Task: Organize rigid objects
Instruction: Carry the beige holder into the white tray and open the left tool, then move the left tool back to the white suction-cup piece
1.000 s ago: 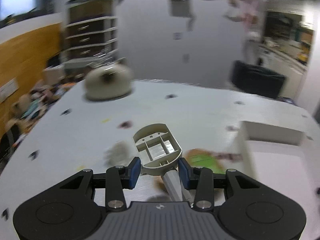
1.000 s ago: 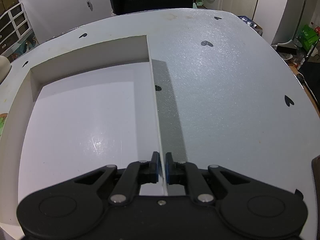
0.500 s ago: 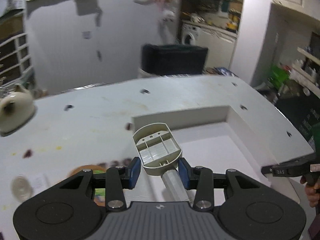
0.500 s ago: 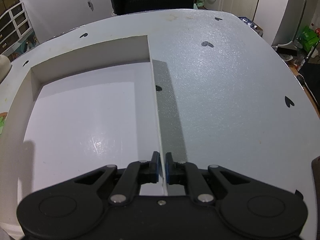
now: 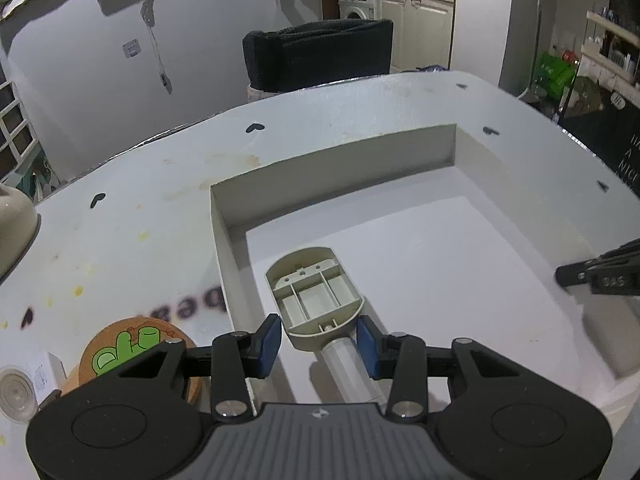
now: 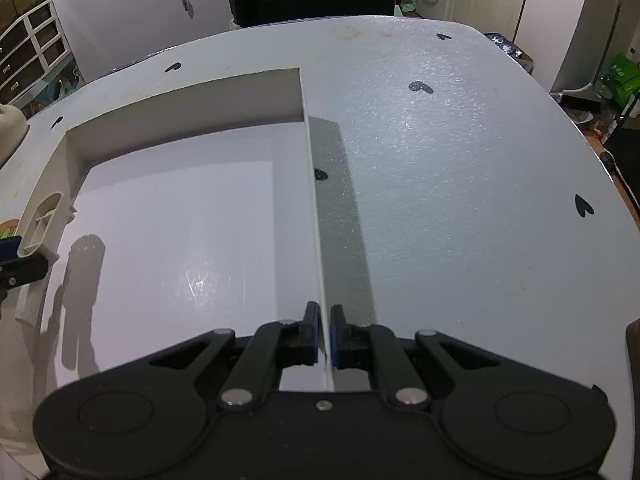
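Observation:
My left gripper is shut on a beige plastic part with ribbed compartments and a pale cylindrical stem; its blue pads press the part's narrow end. The part hangs over the near-left inside of a shallow white box. In the right wrist view the same part and the left gripper show at the box's left wall. My right gripper is shut on the thin right wall of the box; it also shows at the right edge of the left wrist view, right gripper.
A cork coaster with a green cartoon and a clear round lid lie left of the box on the white table. A beige domed pot sits at the far left. A dark chair stands behind the table.
The left gripper has swung right with the beige part, from facing the domed pot to hanging over the white box, and dropped lower. The right gripper has kept still on the box wall.

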Motion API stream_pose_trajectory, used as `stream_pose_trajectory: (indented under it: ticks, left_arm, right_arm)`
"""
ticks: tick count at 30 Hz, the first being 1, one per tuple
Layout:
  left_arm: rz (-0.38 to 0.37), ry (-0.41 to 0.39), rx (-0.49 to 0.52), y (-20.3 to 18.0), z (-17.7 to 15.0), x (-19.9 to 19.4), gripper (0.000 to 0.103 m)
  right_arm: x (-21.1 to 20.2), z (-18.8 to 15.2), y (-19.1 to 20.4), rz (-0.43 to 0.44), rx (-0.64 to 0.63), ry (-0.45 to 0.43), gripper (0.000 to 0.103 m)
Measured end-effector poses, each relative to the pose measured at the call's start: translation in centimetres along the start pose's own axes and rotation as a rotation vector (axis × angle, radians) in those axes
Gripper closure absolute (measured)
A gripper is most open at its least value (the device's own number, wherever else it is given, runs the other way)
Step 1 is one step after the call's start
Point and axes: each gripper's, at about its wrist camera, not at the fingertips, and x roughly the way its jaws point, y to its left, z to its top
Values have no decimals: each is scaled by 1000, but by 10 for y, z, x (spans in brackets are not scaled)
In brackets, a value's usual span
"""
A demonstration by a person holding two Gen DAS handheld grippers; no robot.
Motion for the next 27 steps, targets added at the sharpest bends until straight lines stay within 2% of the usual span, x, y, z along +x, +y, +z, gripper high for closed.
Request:
stream_pose_trajectory:
  ticks: [3,6,11,16,21,27]
  left_arm:
    - [11,11,-9,1,-1,3,57]
    - [-13,12,-23,1,-2,-1,35]
    - [-45,8,-31,-1,-6,-11,23]
    - [-68,-13,-23,-6,-11,-26,6]
    - [-81,-72,-37,-3,-16,-47,0]
    - [-38,-122,-99,15,-23,-72,0]
  right_arm:
    - [1,0,1,-3,-5,1,97]
    - [1,0,2,-3,-7,3,97]
    - [2,0,2,-4,-9,4,97]
    - [2,0,3,-4,-10,4,97]
    - [2,0,4,-8,-16,3,96]
    - [2,0,5,-10,-22,5,96]
